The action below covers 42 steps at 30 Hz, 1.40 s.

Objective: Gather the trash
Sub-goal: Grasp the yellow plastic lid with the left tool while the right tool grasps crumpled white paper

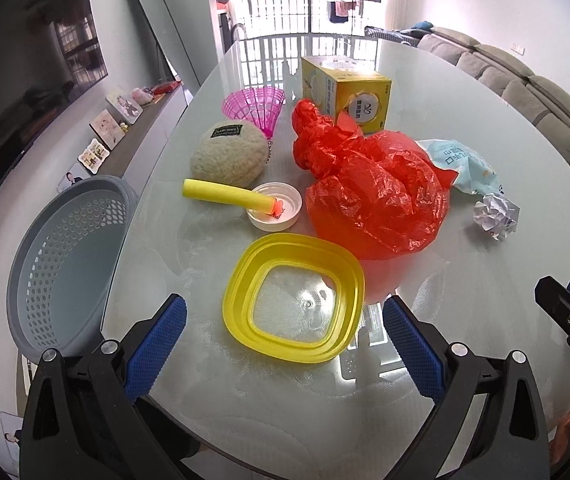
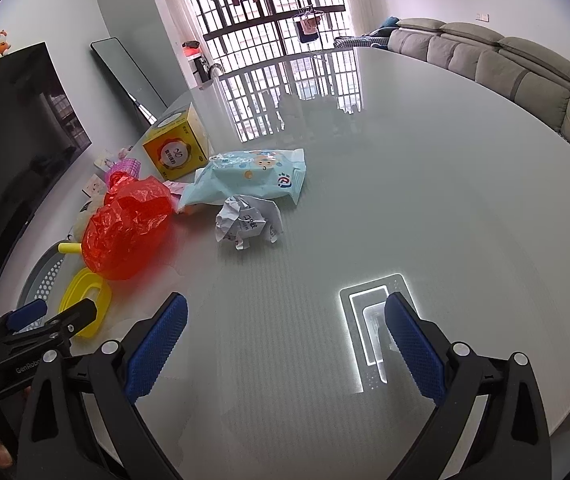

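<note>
A pale glass table (image 1: 465, 128) fills a living room with barred windows behind. Lower left of the left wrist view: the grey basket (image 1: 65, 264) hangs off the table's edge, beside my left claw (image 1: 285, 344), which is spread apart and empty. Centre frame lies the red plastic bag (image 1: 373, 188). At right, the crumpled paper ball (image 1: 497, 216) lies nearer my right claw (image 2: 285, 344), also apart, dead ahead at mid-frame. Only the right wrist view shows the blue wrapper (image 2: 253, 176) whole; only the left shows the basket's inside.
</note>
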{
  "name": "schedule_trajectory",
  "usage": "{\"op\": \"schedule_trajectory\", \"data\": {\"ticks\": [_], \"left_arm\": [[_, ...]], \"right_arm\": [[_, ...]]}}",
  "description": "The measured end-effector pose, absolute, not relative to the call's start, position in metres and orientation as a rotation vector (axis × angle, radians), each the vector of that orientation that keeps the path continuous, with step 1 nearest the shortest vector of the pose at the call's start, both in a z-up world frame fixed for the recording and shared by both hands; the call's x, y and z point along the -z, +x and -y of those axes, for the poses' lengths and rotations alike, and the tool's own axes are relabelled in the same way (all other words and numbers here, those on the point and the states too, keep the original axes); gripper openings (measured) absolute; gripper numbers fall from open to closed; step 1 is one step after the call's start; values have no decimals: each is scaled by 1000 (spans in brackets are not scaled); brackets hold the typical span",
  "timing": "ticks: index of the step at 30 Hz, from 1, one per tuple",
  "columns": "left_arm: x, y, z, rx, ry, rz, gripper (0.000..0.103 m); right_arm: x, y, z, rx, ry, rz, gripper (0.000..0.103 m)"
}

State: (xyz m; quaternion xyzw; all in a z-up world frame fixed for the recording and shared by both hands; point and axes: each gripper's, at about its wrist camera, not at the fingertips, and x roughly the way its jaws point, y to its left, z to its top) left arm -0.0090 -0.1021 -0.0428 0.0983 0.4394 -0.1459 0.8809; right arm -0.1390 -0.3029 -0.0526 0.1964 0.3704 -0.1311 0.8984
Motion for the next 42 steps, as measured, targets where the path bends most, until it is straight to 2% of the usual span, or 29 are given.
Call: {"op": "schedule_trajectory", "data": {"ticks": [15,18,19,22,42], "left_arm": [[63,11,92,309,143,-947,96],[61,9,88,325,134,-928,83],[60,9,88,327,139,-921,74],[57,8,88,340,124,-916,70],[39,-1,72,292,157,-817,69]], "right_arm": [[49,-130,304,275,386,-768,95],[47,-124,305,281,374,-775,94],[46,-122,306,283,375,-779,95],[43,-115,309,300,363,-787,94],[54,-41,303,337,222,-866,93]]}}
